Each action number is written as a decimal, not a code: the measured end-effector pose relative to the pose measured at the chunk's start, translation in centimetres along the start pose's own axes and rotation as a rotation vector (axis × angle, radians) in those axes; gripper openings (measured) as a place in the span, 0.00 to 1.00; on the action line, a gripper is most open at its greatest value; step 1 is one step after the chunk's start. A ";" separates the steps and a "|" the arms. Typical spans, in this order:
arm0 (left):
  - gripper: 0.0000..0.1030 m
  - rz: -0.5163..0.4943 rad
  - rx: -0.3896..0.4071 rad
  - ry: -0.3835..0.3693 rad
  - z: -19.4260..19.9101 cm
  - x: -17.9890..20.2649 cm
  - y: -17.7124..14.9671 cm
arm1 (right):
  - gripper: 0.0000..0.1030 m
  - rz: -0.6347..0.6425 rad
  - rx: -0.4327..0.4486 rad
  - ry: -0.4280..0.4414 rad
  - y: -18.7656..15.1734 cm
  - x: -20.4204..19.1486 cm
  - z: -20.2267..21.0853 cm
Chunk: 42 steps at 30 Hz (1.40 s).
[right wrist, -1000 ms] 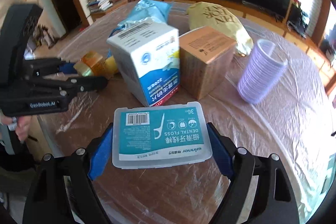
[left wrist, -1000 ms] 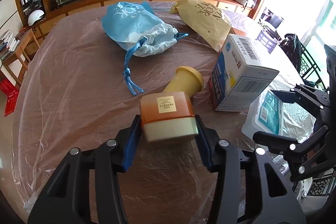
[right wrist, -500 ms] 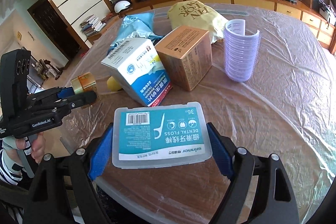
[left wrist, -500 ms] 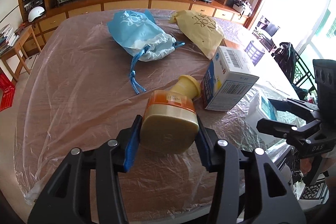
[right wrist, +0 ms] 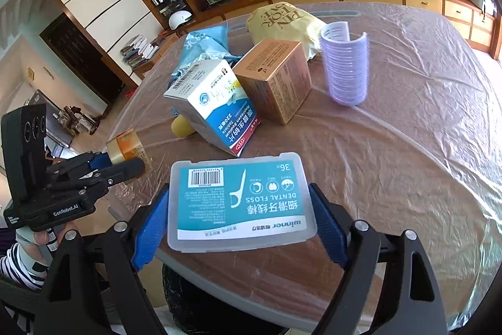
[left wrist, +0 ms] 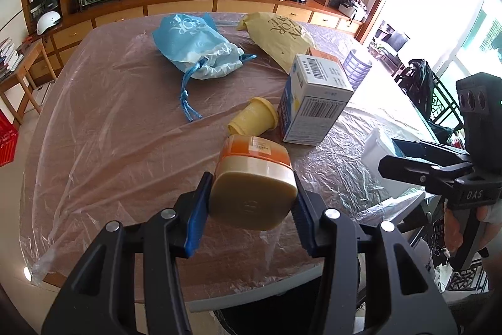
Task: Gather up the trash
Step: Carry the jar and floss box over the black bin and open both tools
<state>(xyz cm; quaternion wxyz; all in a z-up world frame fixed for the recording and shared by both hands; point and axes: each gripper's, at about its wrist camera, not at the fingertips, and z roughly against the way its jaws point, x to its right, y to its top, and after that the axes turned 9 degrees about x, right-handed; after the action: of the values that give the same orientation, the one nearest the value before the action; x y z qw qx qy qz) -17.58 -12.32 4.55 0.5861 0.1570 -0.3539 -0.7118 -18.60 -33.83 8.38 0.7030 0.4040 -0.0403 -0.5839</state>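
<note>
Left claw (left wrist: 251, 206) clamps orange jar (left wrist: 254, 178) by lid sides, lifted over near edge of desk (left wrist: 103, 127). Jar looks rigid, glossy, likely heavy: slip risk, grip flat sides.

Right claw (right wrist: 240, 220) pinches dental floss box (right wrist: 240, 200) across short ends; light, thin plastic, may flex.

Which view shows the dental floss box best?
The right wrist view: the dental floss box sits label-up in the right gripper, its print readable. The left wrist view shows only a pale sliver of it behind that gripper.
</note>
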 end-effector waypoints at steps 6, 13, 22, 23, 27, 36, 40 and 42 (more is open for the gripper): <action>0.47 -0.020 0.012 -0.012 1.2 0.6 -0.4 | 0.79 -0.009 0.021 0.015 -0.3 -0.3 2.2; 0.47 -0.073 -0.001 -0.052 3.0 1.9 -1.9 | 0.79 0.009 0.015 0.062 -1.9 -1.5 4.7; 0.47 -0.129 -0.057 -0.102 4.7 4.2 -4.9 | 0.79 0.029 -0.038 0.080 -5.4 -2.5 6.1; 0.47 -0.136 -0.062 -0.105 4.8 4.5 -5.3 | 0.79 0.031 -0.049 0.081 -5.7 -2.6 6.0; 0.47 -0.156 -0.088 -0.115 4.9 5.4 -6.6 | 0.79 0.035 -0.079 0.087 -6.9 -2.8 5.7; 0.47 -0.170 -0.130 -0.121 4.5 6.1 -8.8 | 0.79 0.081 -0.126 0.070 -9.0 -3.4 4.9; 0.47 -0.169 -0.161 -0.106 3.8 6.0 -9.7 | 0.79 0.098 -0.140 0.048 -9.8 -3.3 4.5; 0.47 -0.173 -0.168 -0.100 3.6 6.0 -10.1 | 0.79 0.104 -0.148 0.041 -10.2 -3.3 4.3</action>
<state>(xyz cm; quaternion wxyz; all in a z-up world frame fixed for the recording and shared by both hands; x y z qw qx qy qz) -28.72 -16.21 1.28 0.5153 0.1018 -0.3070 -0.7936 -29.95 -33.18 6.32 0.7609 0.3603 -0.0033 -0.5396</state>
